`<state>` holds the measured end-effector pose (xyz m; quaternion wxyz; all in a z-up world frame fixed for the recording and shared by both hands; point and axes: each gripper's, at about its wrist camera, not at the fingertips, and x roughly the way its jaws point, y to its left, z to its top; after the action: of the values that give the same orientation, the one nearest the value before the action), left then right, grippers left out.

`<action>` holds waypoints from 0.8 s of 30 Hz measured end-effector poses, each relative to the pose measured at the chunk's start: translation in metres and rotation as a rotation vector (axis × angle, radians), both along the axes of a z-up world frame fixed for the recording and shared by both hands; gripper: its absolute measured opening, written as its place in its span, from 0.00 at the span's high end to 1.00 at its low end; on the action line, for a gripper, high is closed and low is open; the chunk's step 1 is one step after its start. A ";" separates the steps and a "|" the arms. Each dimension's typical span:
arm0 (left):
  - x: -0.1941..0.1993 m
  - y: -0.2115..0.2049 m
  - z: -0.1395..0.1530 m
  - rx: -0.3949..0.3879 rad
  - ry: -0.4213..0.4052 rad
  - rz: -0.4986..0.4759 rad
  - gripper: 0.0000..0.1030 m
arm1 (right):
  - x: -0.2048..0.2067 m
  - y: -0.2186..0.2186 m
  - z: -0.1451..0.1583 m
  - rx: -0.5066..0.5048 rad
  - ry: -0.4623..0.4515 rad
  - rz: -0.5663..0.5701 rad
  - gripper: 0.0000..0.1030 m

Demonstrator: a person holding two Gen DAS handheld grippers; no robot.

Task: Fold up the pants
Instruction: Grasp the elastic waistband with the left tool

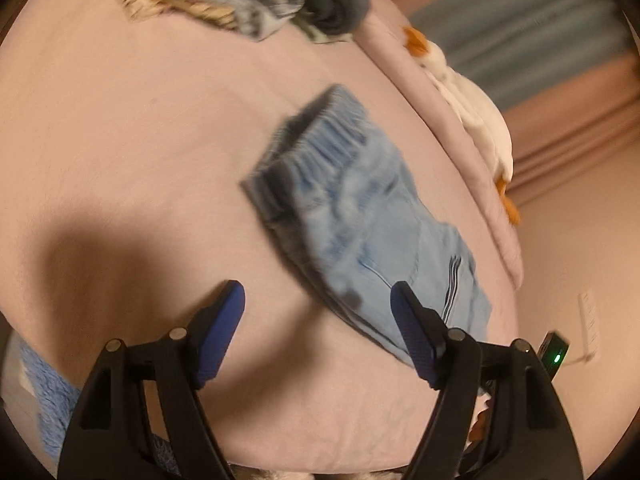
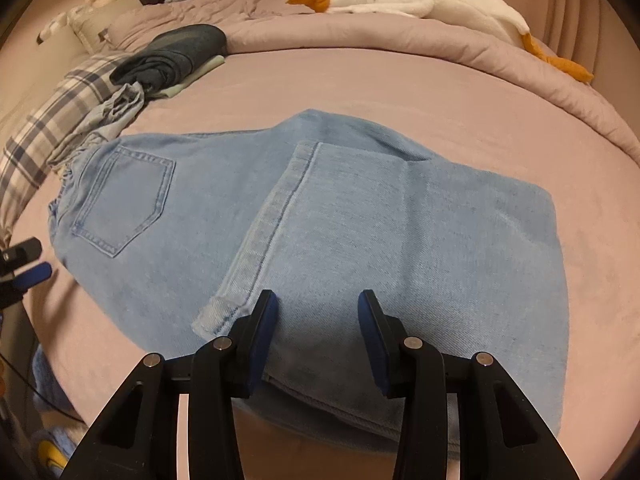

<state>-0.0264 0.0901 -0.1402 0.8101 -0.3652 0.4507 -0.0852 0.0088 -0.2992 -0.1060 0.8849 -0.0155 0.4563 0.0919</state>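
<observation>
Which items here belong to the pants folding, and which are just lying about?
Job: light blue jeans; left claw; right claw.
Lying about: dark folded garment; plaid cloth; plush goose; quilt.

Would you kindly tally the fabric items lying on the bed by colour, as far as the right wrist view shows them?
Light blue: 1, the jeans.
Dark blue-grey: 1, the folded garment.
Plaid: 1, the checked cloth.
White with orange: 1, the plush goose.
Total: 4.
A crumpled pale piece beside the checked cloth is too unclear to count.
</observation>
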 end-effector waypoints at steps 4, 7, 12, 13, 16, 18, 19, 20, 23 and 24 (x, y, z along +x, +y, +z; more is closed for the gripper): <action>0.003 0.006 -0.004 -0.057 -0.017 0.017 0.27 | 0.000 -0.001 -0.001 0.002 0.001 0.001 0.58; 0.010 0.008 -0.006 -0.085 -0.022 0.024 0.27 | 0.000 0.000 -0.001 0.002 0.003 -0.002 0.58; 0.023 0.006 -0.006 -0.097 -0.027 0.032 0.27 | 0.000 0.001 -0.001 -0.004 0.004 -0.002 0.57; 0.025 0.005 -0.006 -0.096 -0.029 0.033 0.27 | 0.000 0.001 -0.001 -0.003 0.004 -0.003 0.57; 0.031 0.008 -0.009 -0.109 -0.035 0.046 0.27 | 0.000 0.001 -0.001 -0.003 0.004 -0.003 0.57; 0.037 0.009 -0.010 -0.121 -0.034 0.055 0.27 | 0.000 0.001 -0.001 -0.004 0.004 -0.004 0.57; 0.040 0.010 -0.011 -0.125 -0.033 0.060 0.27 | 0.000 0.001 -0.002 -0.005 0.004 -0.004 0.57; 0.042 0.010 -0.011 -0.127 -0.032 0.062 0.27 | 0.000 0.002 -0.001 -0.006 0.004 -0.004 0.57; 0.048 0.009 -0.010 -0.123 -0.036 0.059 0.27 | 0.000 0.002 -0.002 -0.010 0.003 -0.002 0.56; 0.050 0.009 -0.010 -0.120 -0.036 0.057 0.27 | 0.001 0.002 -0.002 -0.011 0.003 -0.001 0.56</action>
<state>0.0241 0.0988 -0.1504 0.7968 -0.4243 0.4195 -0.0958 0.0096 -0.2968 -0.1078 0.8843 -0.0198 0.4579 0.0890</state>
